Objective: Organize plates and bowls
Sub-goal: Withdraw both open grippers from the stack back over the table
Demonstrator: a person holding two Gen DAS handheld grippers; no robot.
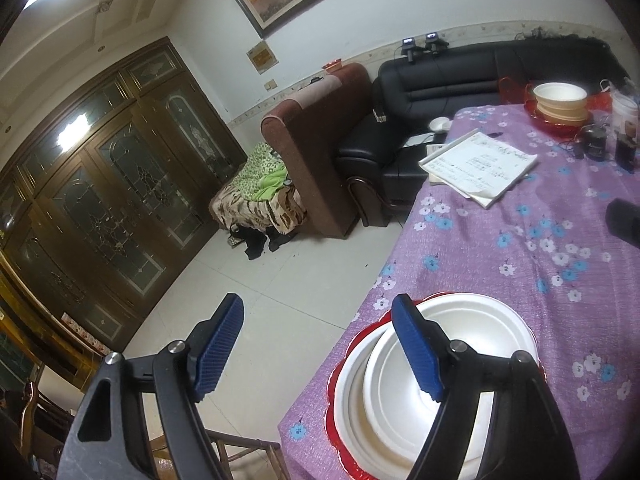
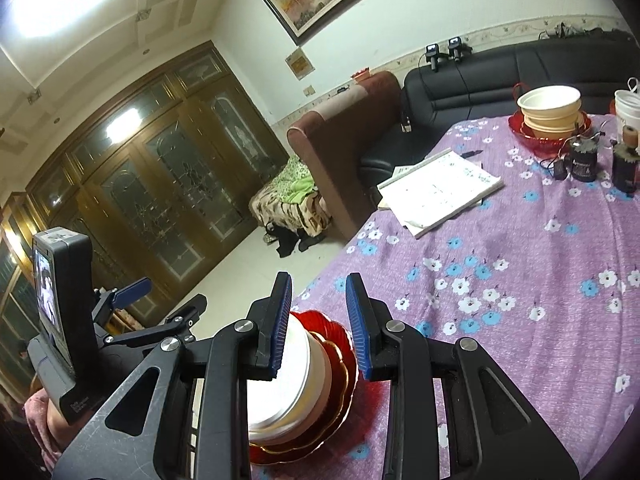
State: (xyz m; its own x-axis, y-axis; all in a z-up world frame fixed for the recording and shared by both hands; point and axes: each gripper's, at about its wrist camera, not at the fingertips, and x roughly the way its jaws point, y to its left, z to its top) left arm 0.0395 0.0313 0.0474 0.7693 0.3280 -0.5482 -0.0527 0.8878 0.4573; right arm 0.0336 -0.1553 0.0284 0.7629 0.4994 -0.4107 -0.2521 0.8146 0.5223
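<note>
Plates [image 1: 420, 360] sit stacked at the table's [image 1: 520, 240] near edge, bowls [image 2: 550, 110] stacked far across. My left gripper [image 1: 320, 352] gapes empty; my right gripper [image 2: 318, 326] is narrowed, holding nothing. Stacking looks done; next, probably withdraw.

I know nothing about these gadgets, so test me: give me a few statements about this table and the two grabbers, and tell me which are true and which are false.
1. The stack of white plates sits on a red plate near the table's edge. True.
2. The left gripper is clamped on a plate. False: its fingers stand wide apart, holding nothing.
3. The bowls at the far end of the table sit in a red dish. True.
4. The tablecloth is plain green. False: it is purple with white and blue flowers.
5. The right gripper carries a bowl. False: nothing is between its fingers.
</note>
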